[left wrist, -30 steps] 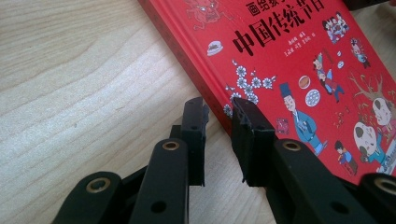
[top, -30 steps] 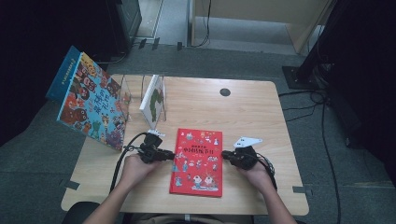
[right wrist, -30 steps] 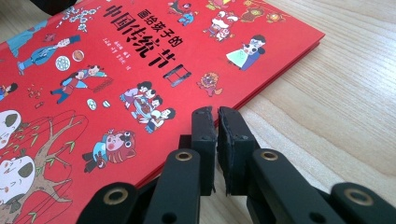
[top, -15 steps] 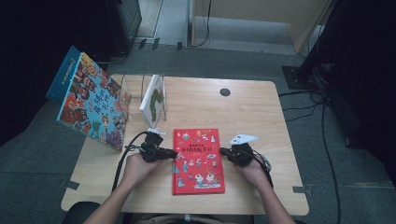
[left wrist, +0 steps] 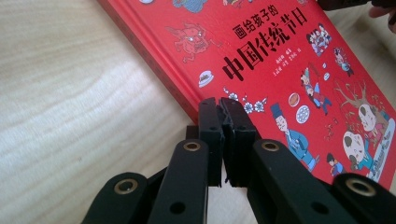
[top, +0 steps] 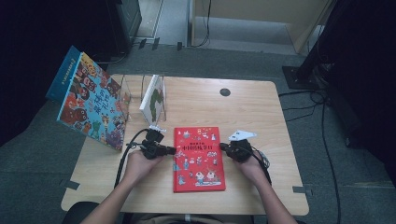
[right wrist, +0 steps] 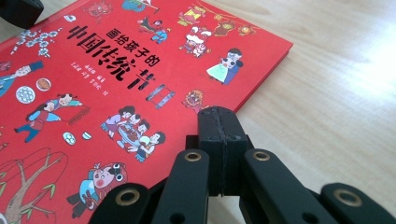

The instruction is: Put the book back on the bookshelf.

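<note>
A red picture book [top: 198,158] lies flat, cover up, in the middle of the wooden table [top: 261,116]. My left gripper [top: 172,150] is at the book's left edge, its tips over the cover's border [left wrist: 220,103]. Its jaws have just been closing and now stand together with nothing between them. My right gripper [top: 223,147] is at the book's right edge. In the right gripper view, its jaws [right wrist: 219,114] are pressed shut and empty, low over the red cover [right wrist: 116,70]. A hand holds each gripper.
A large colourful picture book [top: 91,105] leans at the table's left edge. Next to it a white and green book [top: 154,97] stands in a clear rack. A black round grommet [top: 225,92] is at the back middle. Cables trail from both grippers.
The red book has shifted a touch to the right. Both hands have stayed at its sides.
</note>
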